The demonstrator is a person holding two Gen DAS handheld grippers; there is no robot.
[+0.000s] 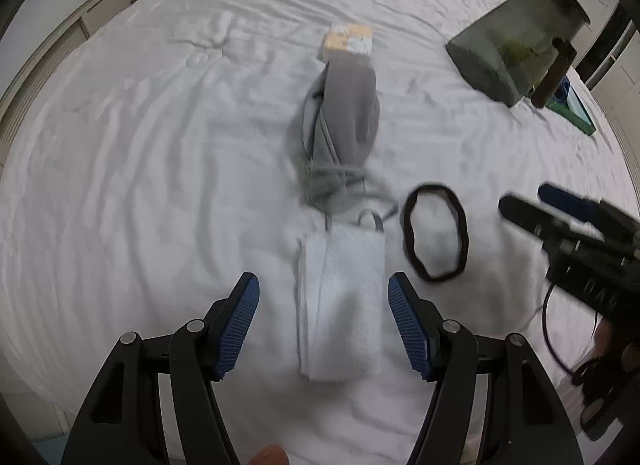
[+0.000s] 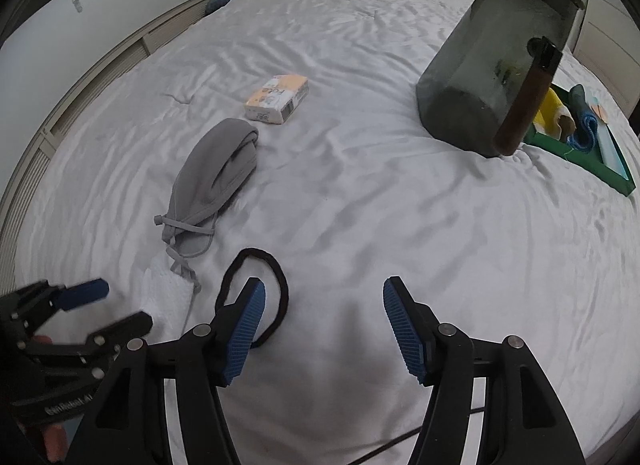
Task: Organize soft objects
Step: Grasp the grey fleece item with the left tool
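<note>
Left hand-held gripper [image 1: 323, 325]: jaws apart, straddling the folded white cloth [image 1: 339, 305] without pressing it.
Right hand-held gripper [image 2: 324, 329]: jaws apart, empty, opening; its left pad overlaps the black hair band [image 2: 256, 297].
Surface: rumpled white bed sheet [image 2: 360, 205]; pale wall, wooden headboard behind.
Cloth: fluffy, oblong, long axis pointing away toward the grey pouch [image 1: 340, 125].

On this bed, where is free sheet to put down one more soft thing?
Free: the wide sheet between the grey pouch and the dark jug, and the part left of the folded white cloth. Crowded: the row of tissue pack, pouch, cloth and black hair band, and the green tray by the jug.
</note>
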